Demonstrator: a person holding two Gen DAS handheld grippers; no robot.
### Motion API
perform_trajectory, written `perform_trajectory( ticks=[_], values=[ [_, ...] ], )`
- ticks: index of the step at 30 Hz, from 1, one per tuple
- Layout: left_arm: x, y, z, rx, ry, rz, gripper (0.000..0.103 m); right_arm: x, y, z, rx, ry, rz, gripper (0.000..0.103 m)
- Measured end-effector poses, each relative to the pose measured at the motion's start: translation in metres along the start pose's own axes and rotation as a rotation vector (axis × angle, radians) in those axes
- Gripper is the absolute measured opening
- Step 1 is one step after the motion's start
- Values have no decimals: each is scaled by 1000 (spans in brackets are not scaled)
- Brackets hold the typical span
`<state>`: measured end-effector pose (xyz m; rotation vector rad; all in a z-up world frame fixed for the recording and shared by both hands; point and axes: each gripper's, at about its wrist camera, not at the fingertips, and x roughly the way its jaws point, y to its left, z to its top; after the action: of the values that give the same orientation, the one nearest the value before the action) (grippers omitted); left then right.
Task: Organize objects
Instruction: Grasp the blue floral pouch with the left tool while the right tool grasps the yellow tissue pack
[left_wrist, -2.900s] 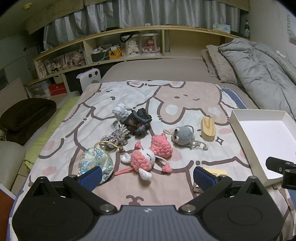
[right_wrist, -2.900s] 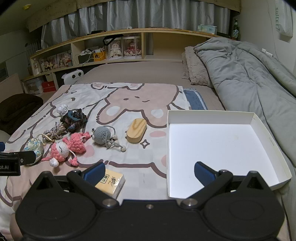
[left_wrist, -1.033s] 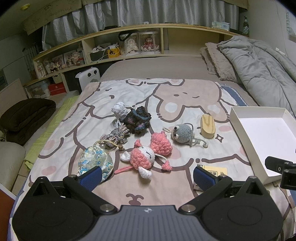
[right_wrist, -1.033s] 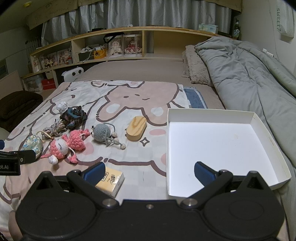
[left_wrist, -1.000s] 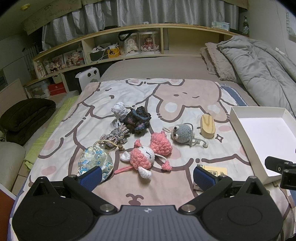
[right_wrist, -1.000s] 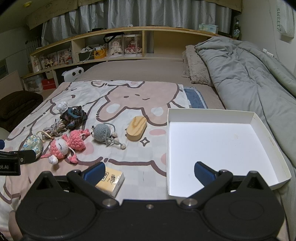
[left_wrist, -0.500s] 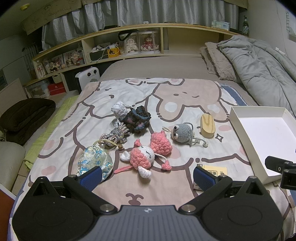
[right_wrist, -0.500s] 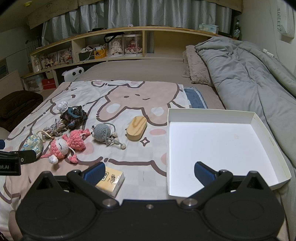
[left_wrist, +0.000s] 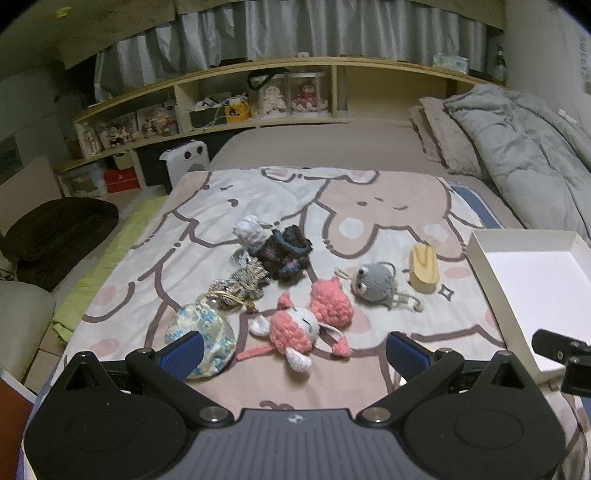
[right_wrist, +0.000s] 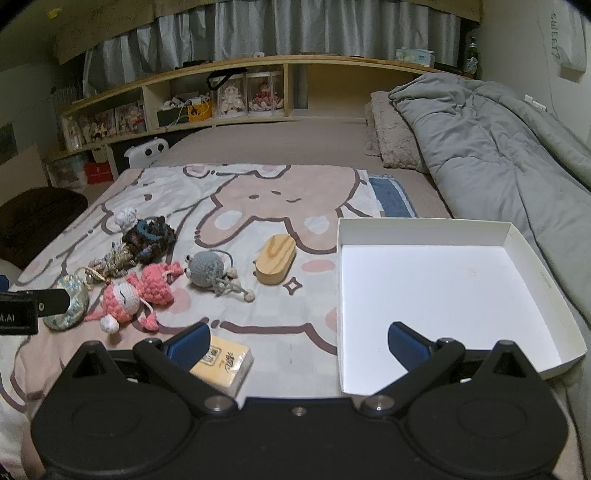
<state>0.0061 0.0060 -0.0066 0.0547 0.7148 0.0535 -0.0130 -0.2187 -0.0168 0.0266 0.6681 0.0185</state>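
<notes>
- Barely shifted since a moment ago: both views sit a touch closer to the bed, toys unmoved, sorting not begun
- Left claw (left_wrist: 295, 350) spread wide, holding nothing, hovering over the pink crochet doll (left_wrist: 295, 328)
- Right claw (right_wrist: 299, 341) equally wide and empty, straddling the white tray (right_wrist: 524, 242) rim
- Tray at 3 o'clock of the toys, bare inside; wooden block (right_wrist: 276, 254) nearest it
- Yellow packet (right_wrist: 225, 363) partly hidden behind the right claw's left finger; print unreadable

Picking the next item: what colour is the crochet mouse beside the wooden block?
Grey crochet mouse, with a grey yarn tail; it shows best in the right wrist view.
</notes>
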Motion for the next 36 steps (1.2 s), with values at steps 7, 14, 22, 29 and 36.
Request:
perform_trajectory(
  ticks=[7,14,22,29,36],
  values=[
    [10,27,19,-92,6,42,103,6,9,8,38,-34,20,103],
    [25,61,36,-190,13,95,103,20,23,26,68,0,35,103],
    [52,102,45,-292,68,181,103,43,39,37,40,28,36,103],
    [82,114,46,-242,120,235,103,73,53,36,87,103,66,103],
    [115,125,42,-281,221,230,103,105,56,18,232,256,79,103]
  ],
)
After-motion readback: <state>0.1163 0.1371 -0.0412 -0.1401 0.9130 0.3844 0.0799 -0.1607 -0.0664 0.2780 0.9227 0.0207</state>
